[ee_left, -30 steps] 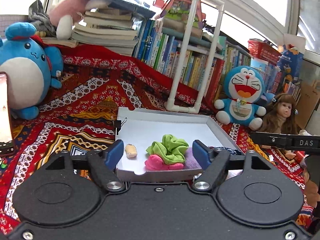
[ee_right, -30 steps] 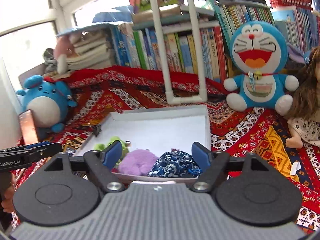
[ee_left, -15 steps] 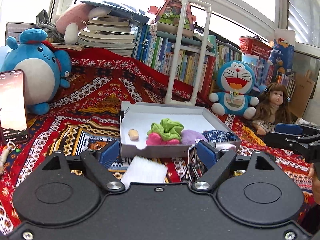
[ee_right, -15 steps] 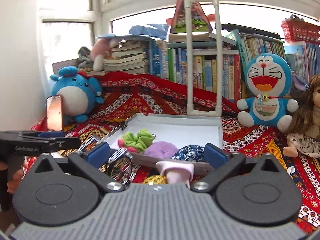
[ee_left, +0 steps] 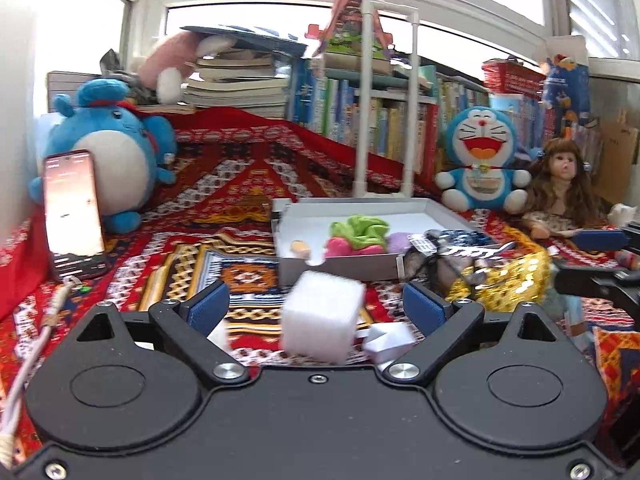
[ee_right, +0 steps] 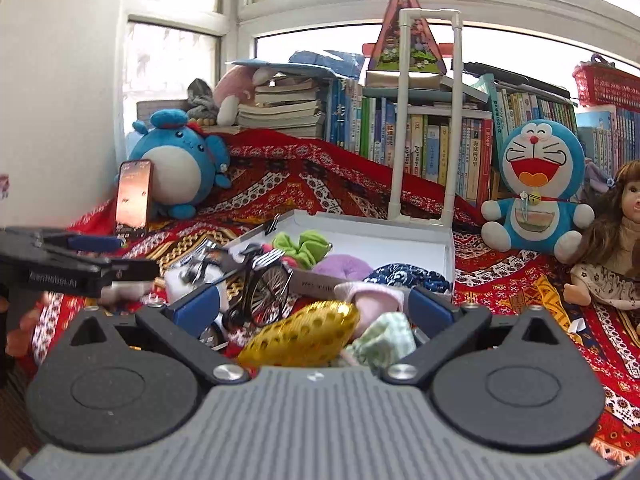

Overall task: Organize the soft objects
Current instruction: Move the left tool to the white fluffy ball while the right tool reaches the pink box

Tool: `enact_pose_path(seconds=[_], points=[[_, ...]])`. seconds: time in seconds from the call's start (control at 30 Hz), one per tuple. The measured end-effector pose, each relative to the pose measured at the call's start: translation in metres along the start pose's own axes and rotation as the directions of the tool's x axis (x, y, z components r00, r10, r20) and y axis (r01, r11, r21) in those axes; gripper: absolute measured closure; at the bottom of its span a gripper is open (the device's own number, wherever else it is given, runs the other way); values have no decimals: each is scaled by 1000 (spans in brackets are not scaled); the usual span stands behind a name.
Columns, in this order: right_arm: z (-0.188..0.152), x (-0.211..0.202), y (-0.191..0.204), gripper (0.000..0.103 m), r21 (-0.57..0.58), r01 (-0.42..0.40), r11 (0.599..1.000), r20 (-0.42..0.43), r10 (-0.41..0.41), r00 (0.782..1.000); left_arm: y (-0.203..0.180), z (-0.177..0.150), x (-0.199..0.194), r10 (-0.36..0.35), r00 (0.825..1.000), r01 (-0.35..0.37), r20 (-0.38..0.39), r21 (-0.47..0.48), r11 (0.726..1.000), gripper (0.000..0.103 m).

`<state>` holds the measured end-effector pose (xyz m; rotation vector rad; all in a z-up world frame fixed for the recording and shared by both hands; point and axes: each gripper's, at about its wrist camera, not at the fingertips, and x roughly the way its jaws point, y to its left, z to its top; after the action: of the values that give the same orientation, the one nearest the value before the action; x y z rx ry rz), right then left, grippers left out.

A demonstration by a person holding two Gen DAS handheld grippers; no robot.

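Just ahead of the left gripper, w/ jaws spread wide & empty, sat a white foam cube on the red patterned cloth, centred between the fingers, nearer this hand than the other. Beyond it lay the shallow white cardboard tray, already holding a green scrunchie. Right gripper was also apart, w/ a gold sequinned heart cushion & pale green cloth bundle between its fingers, unclamped.
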<state>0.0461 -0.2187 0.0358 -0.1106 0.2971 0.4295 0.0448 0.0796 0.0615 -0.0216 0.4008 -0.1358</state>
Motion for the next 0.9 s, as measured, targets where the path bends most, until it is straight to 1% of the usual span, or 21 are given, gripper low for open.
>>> enact_pose_path(seconds=[0.17, 0.27, 0.33, 0.47, 0.73, 0.9], points=[[-14, -6, 12, 0, -39, -7, 999, -11, 6, 1000, 19, -10, 3, 79, 997, -80, -21, -49, 996, 9], [-23, -8, 18, 0, -56, -16, 998, -22, 14, 1000, 32, -15, 6, 134, 990, -137, -34, -90, 987, 7], [-29, -9, 22, 0, -65, -26, 998, -30, 24, 999, 41, -17, 10, 157, 986, -162, -49, -116, 980, 7], [-40, -9, 31, 0, -88, -45, 995, -53, 41, 998, 51, -24, 14, 187, 980, -196, -73, -139, 971, 7], [-55, -3, 44, 0, -117, -65, 991, -98, 54, 994, 54, -32, 19, 238, 968, -246, -78, -119, 962, 6], [-63, -1, 49, 0, -112, -86, 990, -120, 73, 990, 58, -36, 28, 242, 965, -255, -104, -141, 957, 6]])
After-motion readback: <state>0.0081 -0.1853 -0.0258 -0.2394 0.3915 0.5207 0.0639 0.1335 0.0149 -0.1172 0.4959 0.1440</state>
